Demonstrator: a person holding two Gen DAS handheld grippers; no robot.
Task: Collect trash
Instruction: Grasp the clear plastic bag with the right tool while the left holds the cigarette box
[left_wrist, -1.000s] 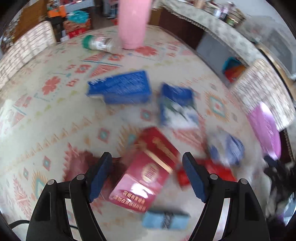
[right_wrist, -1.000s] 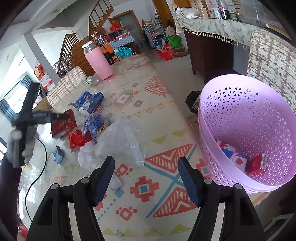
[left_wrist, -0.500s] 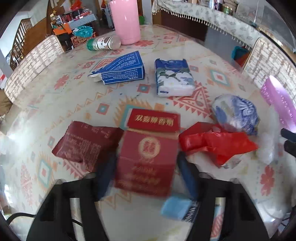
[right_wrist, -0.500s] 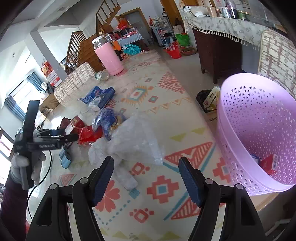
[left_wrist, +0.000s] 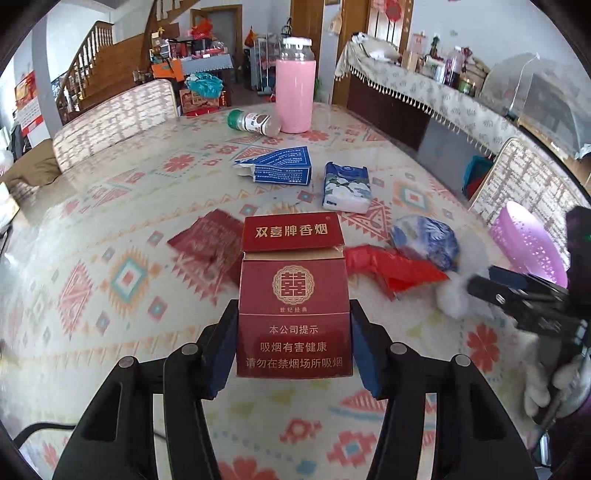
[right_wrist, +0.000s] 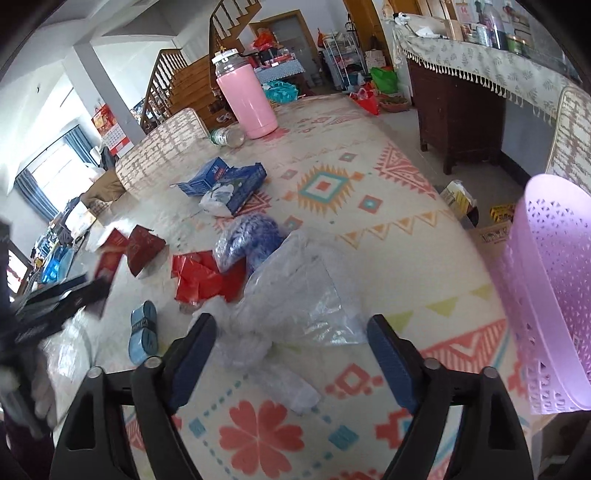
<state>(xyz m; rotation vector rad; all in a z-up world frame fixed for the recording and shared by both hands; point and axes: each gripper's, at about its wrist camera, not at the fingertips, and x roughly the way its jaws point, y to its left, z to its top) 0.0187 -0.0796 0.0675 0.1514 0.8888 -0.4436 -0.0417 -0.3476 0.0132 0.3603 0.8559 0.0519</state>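
My left gripper is shut on a red cigarette carton with its lid flap open, held above the patterned table. My right gripper is open and empty, with a clear plastic bag lying between and just ahead of its fingers. The pink trash basket stands at the table's right edge; it also shows in the left wrist view. Other trash on the table: a red plastic wrapper, a blue-patterned bag, a dark red box, a light blue roll.
A pink thermos and a lying bottle stand at the far end. A blue carton and a tissue pack lie mid-table. Chairs flank the table; a sideboard is on the right.
My left gripper closed on the red carton and lifted it off the table. My right gripper moved left from the basket to over the clear plastic bag.
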